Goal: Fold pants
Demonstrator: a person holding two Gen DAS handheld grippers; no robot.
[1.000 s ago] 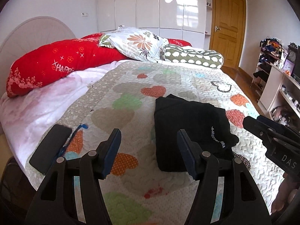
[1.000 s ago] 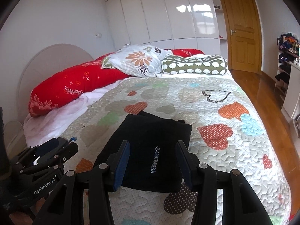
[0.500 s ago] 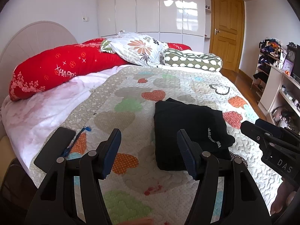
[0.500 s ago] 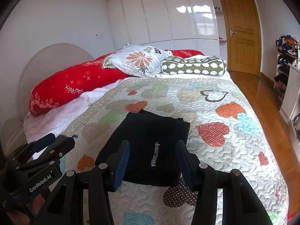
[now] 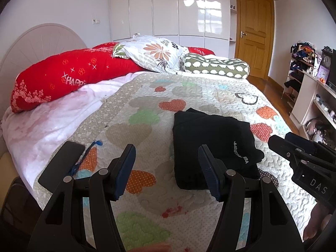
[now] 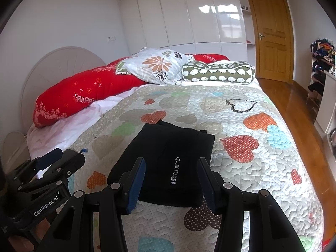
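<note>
Folded black pants [image 6: 168, 159] on heart quilt [image 6: 241, 109], both hand-held grippers spread, empty

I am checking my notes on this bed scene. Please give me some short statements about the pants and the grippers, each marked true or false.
1. The black pants lie folded on the quilt. True.
2. The right gripper grips the pants. False: its fingers are open and empty.
3. The left gripper is open. True.
4. The pants rest on the red pillow. False: the pillow is far behind them.
</note>
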